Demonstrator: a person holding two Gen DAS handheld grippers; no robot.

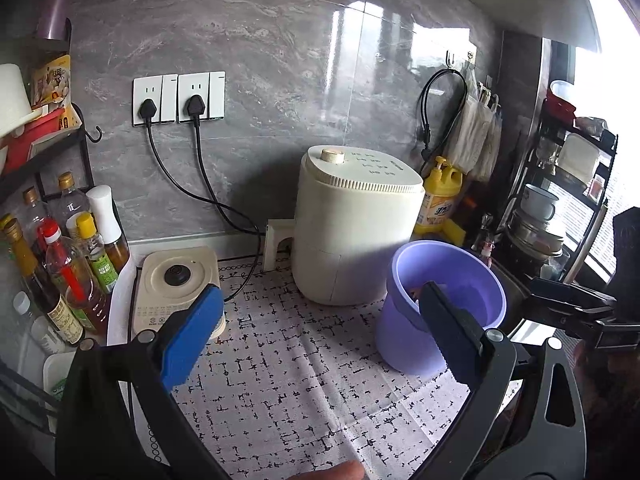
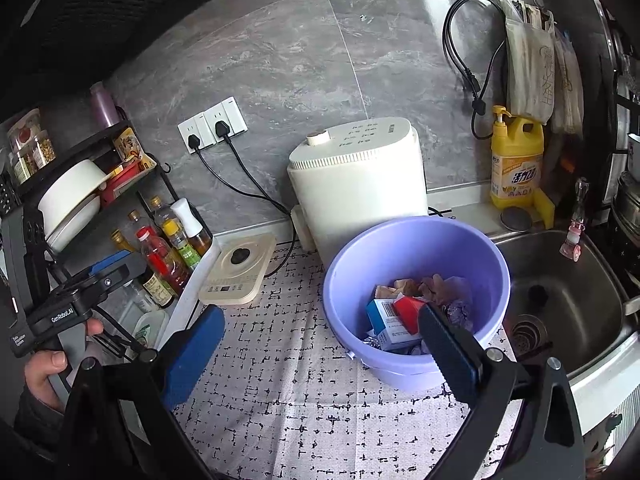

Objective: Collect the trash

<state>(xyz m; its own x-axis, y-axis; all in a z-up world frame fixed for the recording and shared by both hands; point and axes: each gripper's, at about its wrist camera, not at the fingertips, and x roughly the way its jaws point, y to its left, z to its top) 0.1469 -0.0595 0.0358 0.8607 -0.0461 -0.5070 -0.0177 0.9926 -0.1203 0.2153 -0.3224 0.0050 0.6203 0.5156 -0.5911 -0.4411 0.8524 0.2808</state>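
Note:
A purple bucket (image 2: 416, 248) stands on the patterned counter mat beside the sink; it also shows in the left wrist view (image 1: 404, 340). In it lie several pieces of trash: a blue and white box (image 2: 386, 318), a red carton (image 2: 408, 308) and crumpled brown paper (image 2: 424, 284). My right gripper (image 2: 320, 344) is open and empty, just in front of the bucket. My left gripper (image 1: 320, 320) is open and empty, left of the bucket; its body also shows at the left in the right wrist view (image 2: 80, 292).
A white air fryer (image 2: 356, 184) stands behind the bucket. A kettle base (image 2: 240, 268) and a rack of bottles (image 2: 168, 252) are at the left. The steel sink (image 2: 560, 292) is at the right, with a yellow detergent bottle (image 2: 516, 160) behind it. Cords run from the wall sockets (image 1: 180, 98).

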